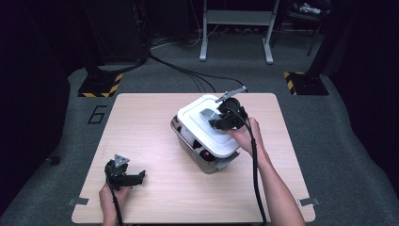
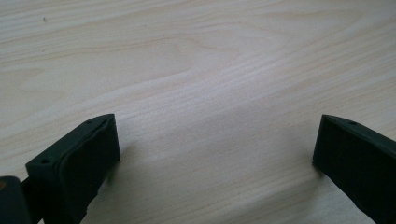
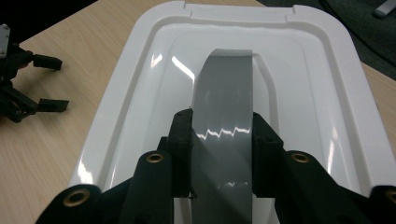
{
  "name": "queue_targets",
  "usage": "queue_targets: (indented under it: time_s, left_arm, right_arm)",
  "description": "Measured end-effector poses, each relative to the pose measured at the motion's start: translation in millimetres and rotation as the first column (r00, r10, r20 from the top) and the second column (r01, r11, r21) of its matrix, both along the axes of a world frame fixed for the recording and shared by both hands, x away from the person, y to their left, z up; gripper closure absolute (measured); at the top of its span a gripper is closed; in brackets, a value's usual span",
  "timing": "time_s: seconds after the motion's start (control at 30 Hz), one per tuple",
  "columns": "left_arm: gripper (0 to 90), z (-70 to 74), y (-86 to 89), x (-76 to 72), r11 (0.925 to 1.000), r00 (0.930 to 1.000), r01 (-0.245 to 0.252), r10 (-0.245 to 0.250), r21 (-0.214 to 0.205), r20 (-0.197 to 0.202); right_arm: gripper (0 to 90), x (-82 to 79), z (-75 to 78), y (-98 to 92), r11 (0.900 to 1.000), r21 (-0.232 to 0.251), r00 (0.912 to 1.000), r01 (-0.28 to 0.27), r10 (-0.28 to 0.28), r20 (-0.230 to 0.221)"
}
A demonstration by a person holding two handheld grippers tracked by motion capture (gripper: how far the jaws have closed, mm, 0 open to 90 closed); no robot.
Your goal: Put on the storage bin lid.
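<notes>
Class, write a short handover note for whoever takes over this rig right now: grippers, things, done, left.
Right gripper: shut on the grey handle of the white lid.
Left gripper: open, holding nothing, over the bare table.
Lid sits on the clear box mid-table; things inside are too hidden to name.
Done: handle gripped.
Left: probably lifting the lid off or seating it; I cannot tell which.

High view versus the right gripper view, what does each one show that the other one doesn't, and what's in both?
High view alone: the clear box under the white lid with things inside it, the person's forearms, the grey carpet and the stand legs behind the table.

Right gripper view alone: up close, the right gripper with its pads pressed on both sides of the lid's grey handle.

Both: the white lid, its grey handle, the wooden table, and the left gripper resting open at the table's near left.
</notes>
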State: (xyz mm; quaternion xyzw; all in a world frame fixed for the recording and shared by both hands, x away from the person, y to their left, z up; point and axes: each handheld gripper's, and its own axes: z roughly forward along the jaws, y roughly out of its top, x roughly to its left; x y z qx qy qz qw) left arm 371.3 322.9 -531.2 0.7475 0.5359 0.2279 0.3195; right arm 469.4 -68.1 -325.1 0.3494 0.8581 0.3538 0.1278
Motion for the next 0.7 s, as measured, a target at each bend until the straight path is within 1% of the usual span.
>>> queue_targets:
  time_s: [0.13,0.3,0.37,0.4,0.57,0.7]
  left_arm:
    - [0.3,0.0,0.0,0.0,1.0,1.0,0.0,0.0,0.001,0.0]
    - [0.3,-0.1,-0.1,0.0,1.0,1.0,-0.001,0.001,-0.001,0.001]
    - [0.3,-0.1,-0.2,0.0,1.0,1.0,-0.002,0.002,-0.002,0.001]
    - [0.3,-0.1,-0.1,0.0,1.0,1.0,-0.002,0.002,-0.001,0.001]
    - [0.3,0.0,0.0,0.0,1.0,1.0,-0.001,0.001,-0.001,0.001]
    - [0.3,-0.1,-0.1,0.0,1.0,1.0,-0.001,0.001,-0.001,0.001]
  right_arm:
    - [66.7,3.4,-5.3,8.9,0.9999,-0.008,0.9997,-0.014,0.014,-0.021]
    - [66.7,9.6,-13.0,20.9,0.9998,-0.014,0.9988,-0.014,0.013,-0.048]
    - [66.6,12.5,-15.7,24.6,0.9994,-0.025,0.9983,-0.024,0.022,-0.053]
    - [66.6,13.3,-16.9,27.1,0.9995,-0.025,0.9979,-0.017,0.015,-0.063]
    - [66.6,18.1,-22.1,34.5,0.9987,-0.047,0.9971,-0.02,0.017,-0.075]
    - [66.6,20.8,-24.8,38.5,0.9989,-0.043,0.9964,-0.015,0.011,-0.084]
